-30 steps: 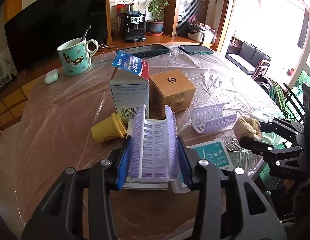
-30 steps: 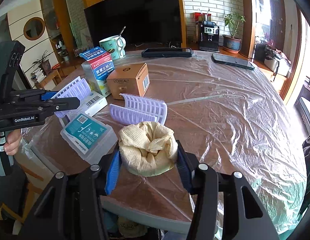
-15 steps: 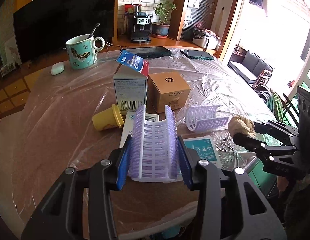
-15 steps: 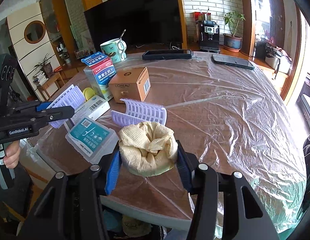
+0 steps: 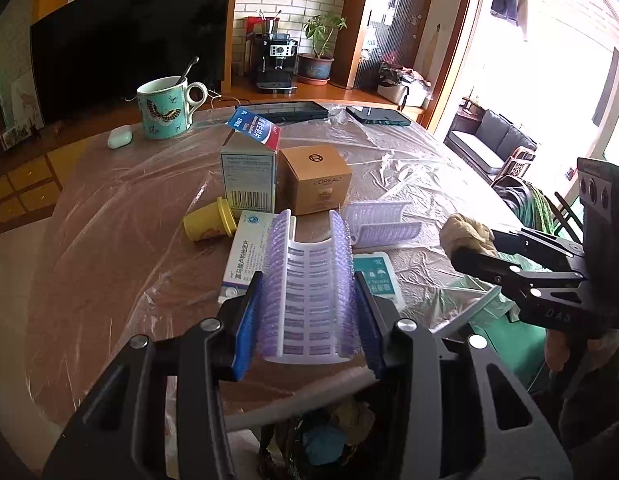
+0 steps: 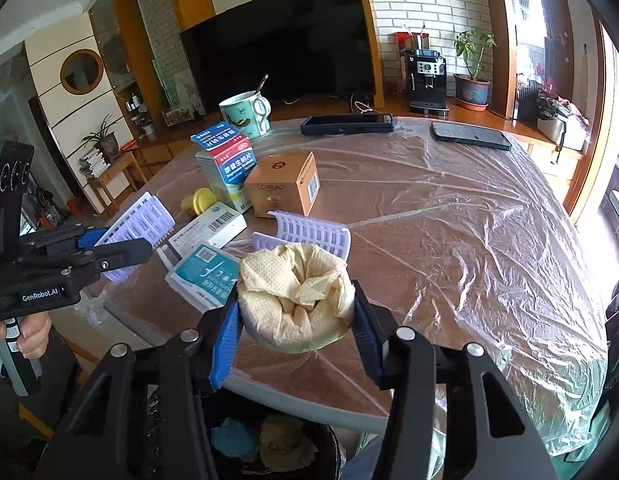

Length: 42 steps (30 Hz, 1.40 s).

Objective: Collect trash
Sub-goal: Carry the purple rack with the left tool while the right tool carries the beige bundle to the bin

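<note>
The left gripper [image 5: 307,312] has its fingers [image 5: 247,322] clamped on a curved purple ribbed plastic tray [image 5: 309,288], held above the near rim of the bench [image 5: 121,248]; the right gripper [image 6: 295,334] has its fingers [image 6: 225,340] closed on a crumpled yellow tissue wad [image 6: 295,292], also over that near rim; below the rim, at the foot of both views, a dark trash bin [image 6: 269,444] shows scraps inside; taking the L'Oreal box [image 5: 315,184] as landmark: a milk carton [image 5: 249,168] touches its left side, a yellow cup [image 5: 207,224] lies on its side to the front-left, a second purple tray [image 5: 379,222] lies to the front-right, a white medicine box [image 5: 249,254] and a teal packet [image 5: 377,276] sit nearer the rim, a butterfly mug [image 5: 165,108] stands well behind
</note>
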Each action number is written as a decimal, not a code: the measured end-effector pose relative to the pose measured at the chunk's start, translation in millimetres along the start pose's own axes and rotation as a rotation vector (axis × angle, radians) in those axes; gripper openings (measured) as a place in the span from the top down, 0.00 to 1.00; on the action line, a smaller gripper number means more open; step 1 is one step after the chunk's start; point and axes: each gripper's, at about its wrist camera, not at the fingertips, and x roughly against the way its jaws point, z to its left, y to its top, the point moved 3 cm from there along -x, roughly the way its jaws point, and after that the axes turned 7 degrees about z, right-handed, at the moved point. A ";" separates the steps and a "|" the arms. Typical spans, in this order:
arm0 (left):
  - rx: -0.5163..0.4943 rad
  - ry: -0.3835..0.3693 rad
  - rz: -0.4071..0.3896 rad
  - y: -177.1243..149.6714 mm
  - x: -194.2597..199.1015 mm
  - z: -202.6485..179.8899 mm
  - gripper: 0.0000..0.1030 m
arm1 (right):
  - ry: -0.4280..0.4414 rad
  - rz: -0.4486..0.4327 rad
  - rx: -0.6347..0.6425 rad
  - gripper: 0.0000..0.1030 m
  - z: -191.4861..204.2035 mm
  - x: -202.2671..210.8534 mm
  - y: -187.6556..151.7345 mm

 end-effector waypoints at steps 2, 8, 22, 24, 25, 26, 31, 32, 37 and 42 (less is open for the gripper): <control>-0.008 -0.005 -0.002 -4.1 5.2 -3.7 0.57 | 0.008 -0.002 0.008 0.52 2.9 4.8 -2.2; -0.035 -0.020 0.004 -16.3 15.1 -13.9 0.57 | 0.037 0.005 0.029 0.52 12.0 16.5 -13.1; -0.113 -0.062 0.043 -55.8 24.9 -39.2 0.57 | 0.083 0.041 0.087 0.51 34.1 31.8 -45.5; -0.125 -0.073 0.054 -62.9 24.7 -42.4 0.57 | 0.089 0.050 0.094 0.51 36.3 32.4 -50.3; -0.129 -0.080 0.057 -65.6 25.1 -43.5 0.57 | 0.089 0.056 0.099 0.52 37.2 32.4 -52.5; -0.134 -0.087 0.063 -69.0 25.3 -45.0 0.57 | 0.090 0.062 0.104 0.51 38.1 32.3 -54.9; -0.162 -0.103 0.098 -85.6 22.3 -52.9 0.57 | 0.099 0.097 0.122 0.51 40.3 30.1 -70.1; -0.165 -0.105 0.104 -88.6 21.4 -54.5 0.57 | 0.100 0.102 0.124 0.51 40.7 29.5 -72.4; -0.169 -0.111 0.135 -100.7 15.5 -58.8 0.57 | 0.102 0.135 0.143 0.51 45.9 24.9 -87.0; -0.172 -0.107 0.164 -112.1 7.4 -61.8 0.57 | 0.112 0.168 0.144 0.51 49.5 17.8 -98.8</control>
